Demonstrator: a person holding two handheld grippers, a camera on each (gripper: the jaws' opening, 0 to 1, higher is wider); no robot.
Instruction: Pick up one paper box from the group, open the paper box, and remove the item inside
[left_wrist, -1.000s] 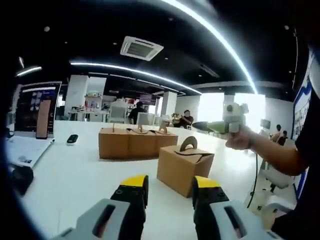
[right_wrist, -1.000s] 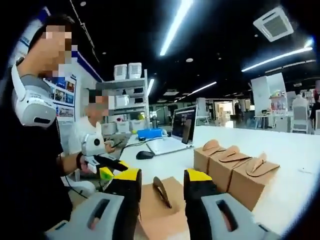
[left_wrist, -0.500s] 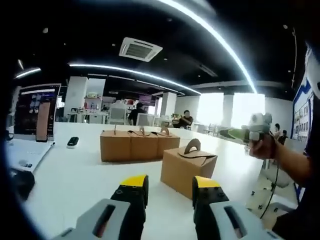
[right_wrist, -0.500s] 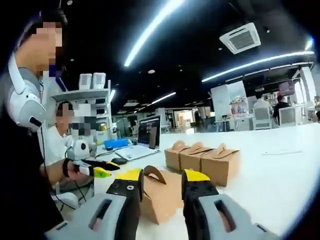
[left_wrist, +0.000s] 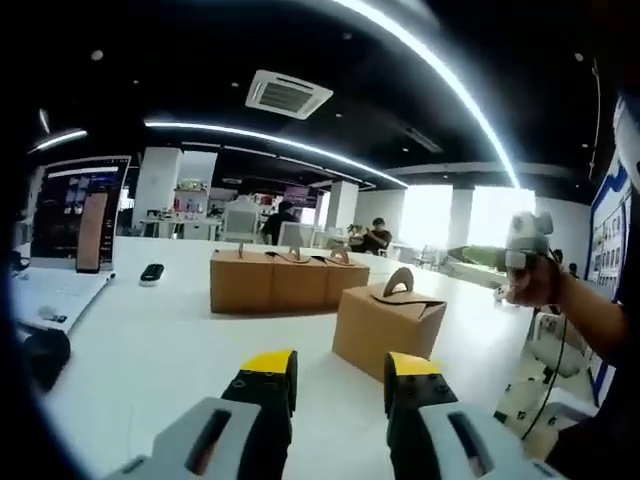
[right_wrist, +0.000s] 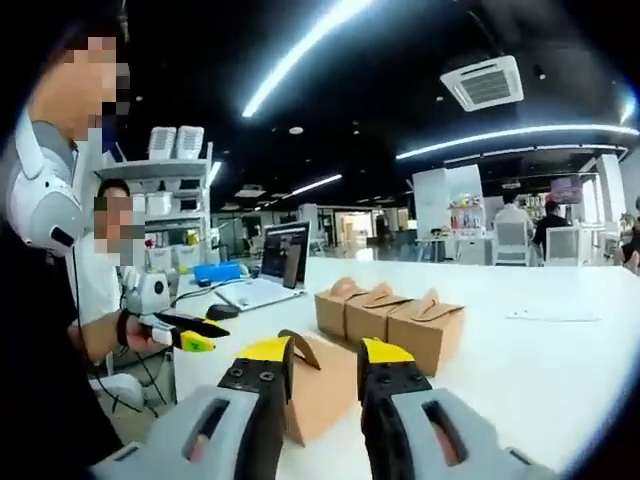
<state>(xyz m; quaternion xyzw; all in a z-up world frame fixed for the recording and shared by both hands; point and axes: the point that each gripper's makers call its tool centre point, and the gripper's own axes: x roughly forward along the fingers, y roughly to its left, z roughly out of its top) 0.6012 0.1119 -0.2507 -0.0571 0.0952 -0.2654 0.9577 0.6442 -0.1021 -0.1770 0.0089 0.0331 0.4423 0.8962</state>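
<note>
A single brown paper box (left_wrist: 388, 322) with an arched handle stands on the white table (left_wrist: 160, 350), just beyond my left gripper (left_wrist: 340, 372), which is open and empty with its yellow-tipped jaws apart. A row of three more paper boxes (left_wrist: 285, 281) stands farther back. A hand holds the right gripper (left_wrist: 525, 243) up in the air at the right. In the right gripper view the single box (right_wrist: 322, 385) shows in the gap beyond my open right gripper (right_wrist: 323, 358), and the row of three boxes (right_wrist: 392, 320) stands behind it. The left gripper (right_wrist: 178, 332) is at the left.
An open laptop (left_wrist: 62, 245) and a black mouse (left_wrist: 45, 350) sit at the table's left end, with a small dark device (left_wrist: 152, 272) nearby. The laptop (right_wrist: 270, 268) also appears in the right gripper view. A seated person (right_wrist: 105, 290) is beside the table. People sit at far desks.
Both cameras have shifted a little. The hand with the right gripper has moved out to the right in the left gripper view. All the boxes stay on the table.
</note>
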